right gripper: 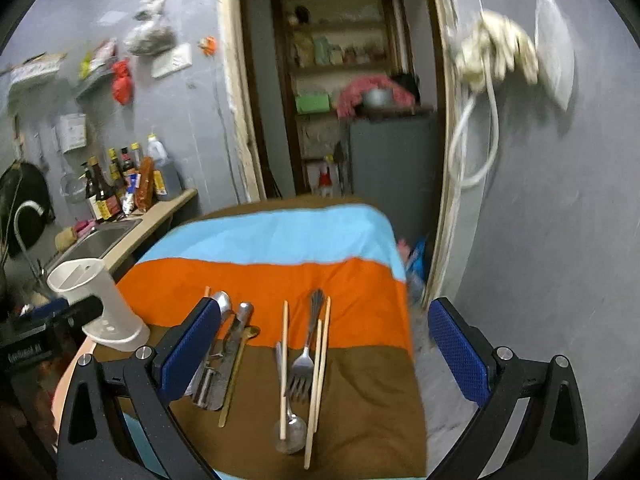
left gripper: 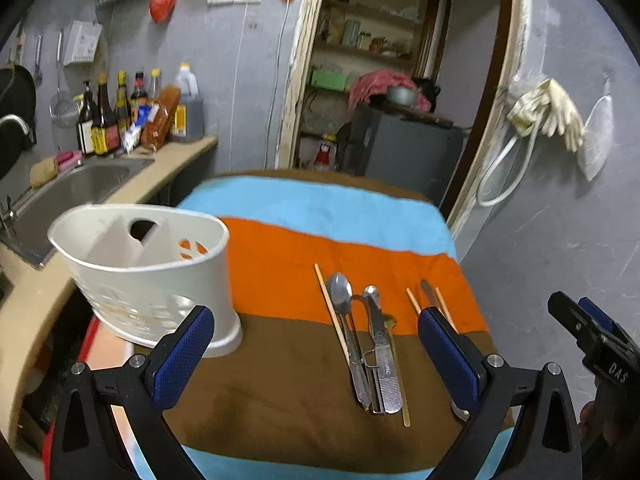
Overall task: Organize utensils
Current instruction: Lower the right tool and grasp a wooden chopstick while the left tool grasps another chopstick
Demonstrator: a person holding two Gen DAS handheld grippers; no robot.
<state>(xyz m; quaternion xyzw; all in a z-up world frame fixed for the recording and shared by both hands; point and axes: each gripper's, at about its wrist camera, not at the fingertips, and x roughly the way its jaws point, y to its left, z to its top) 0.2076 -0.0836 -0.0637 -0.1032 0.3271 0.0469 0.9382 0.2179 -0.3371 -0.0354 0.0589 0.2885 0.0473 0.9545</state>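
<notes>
A white plastic utensil holder (left gripper: 148, 268) (right gripper: 100, 300) stands empty at the left edge of the striped cloth (left gripper: 304, 264). On the cloth lie a spoon (left gripper: 340, 292), a metal knife (left gripper: 384, 356) and a peeler with a chopstick (left gripper: 331, 312) beside them. A fork (right gripper: 304, 364), a second spoon (right gripper: 290, 432) and more chopsticks (right gripper: 320, 380) lie further right. My left gripper (left gripper: 316, 356) hovers open above the cloth between holder and spoon group, holding nothing. My right gripper (right gripper: 326, 352) is open and empty above the fork and chopsticks.
A steel sink (left gripper: 76, 192) and a counter with sauce bottles (left gripper: 108, 120) run along the left. The cloth-covered table ends at a doorway (left gripper: 380, 80) behind and a grey wall with hanging gloves (left gripper: 548, 112) on the right.
</notes>
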